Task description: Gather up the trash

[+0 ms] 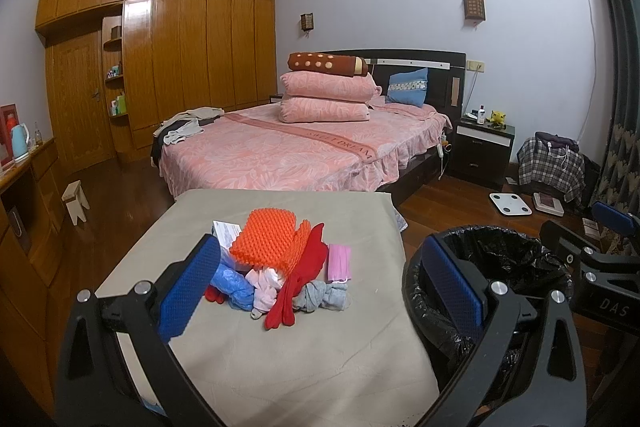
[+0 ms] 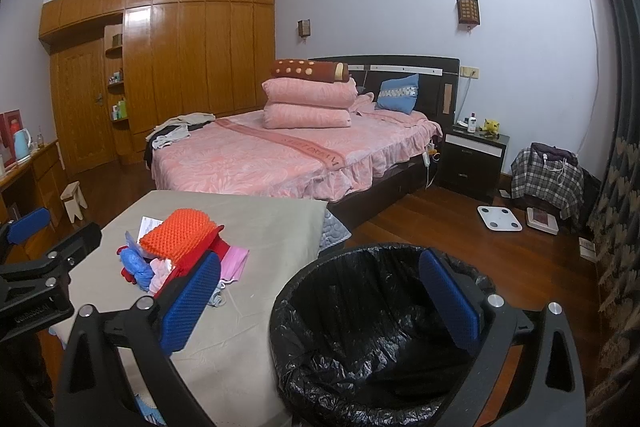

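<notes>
Left wrist view: the trash pile (image 1: pixel 280 267) lies on the cloth-covered desk (image 1: pixel 280 355), toward its far half, ahead of the left gripper (image 1: pixel 320 291), whose jaws stand wide apart and empty. The bin (image 1: pixel 492 267), lined with a black bag, stands just right of the desk. The right gripper (image 2: pixel 320 303) hangs over the bin rim, jaws likewise spread and empty.

Contents noted: orange foam net (image 1: pixel 268 239), red cloth (image 1: pixel 304 279), pink mask (image 1: pixel 340 261), blue plastic (image 1: pixel 236 283), grey cloth (image 1: pixel 322 297), paper (image 1: pixel 226 231) beneath.

Handling, by judgement: all items appear light and soft; none fragile. The foam net should compress and spring; grip it at an edge, not across its bulk. The plastic may slip. The grey cloth looks knotted and offers a firm hold.

Orientation: the red cloth's long axis runs from near-left to far-right; the mask's runs away from the camera.
</notes>
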The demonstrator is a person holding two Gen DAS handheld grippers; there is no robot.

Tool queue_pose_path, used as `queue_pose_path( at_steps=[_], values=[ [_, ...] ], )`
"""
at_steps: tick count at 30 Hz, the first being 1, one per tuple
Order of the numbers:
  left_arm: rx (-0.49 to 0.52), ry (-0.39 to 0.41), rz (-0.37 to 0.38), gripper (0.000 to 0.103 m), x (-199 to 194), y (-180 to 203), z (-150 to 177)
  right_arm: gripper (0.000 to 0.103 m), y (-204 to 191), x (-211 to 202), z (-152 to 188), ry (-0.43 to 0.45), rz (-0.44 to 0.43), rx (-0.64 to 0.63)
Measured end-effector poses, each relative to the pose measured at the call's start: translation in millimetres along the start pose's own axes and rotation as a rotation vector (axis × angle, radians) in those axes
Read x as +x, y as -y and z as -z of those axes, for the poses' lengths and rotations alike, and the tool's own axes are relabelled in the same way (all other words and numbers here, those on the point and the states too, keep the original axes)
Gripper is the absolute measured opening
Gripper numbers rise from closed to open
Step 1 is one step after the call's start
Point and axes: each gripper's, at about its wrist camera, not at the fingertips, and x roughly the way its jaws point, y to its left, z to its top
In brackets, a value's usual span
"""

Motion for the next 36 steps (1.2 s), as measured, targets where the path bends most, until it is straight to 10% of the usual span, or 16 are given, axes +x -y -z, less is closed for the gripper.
queue_pose_path(
  at_steps=[36],
  values=[
    [0.000,-0.005,0.000,0.098,0.4,-3.1,2.8,0.097,1.3,5.1,7.8,-0.007,-0.002,0.005]
  ],
)
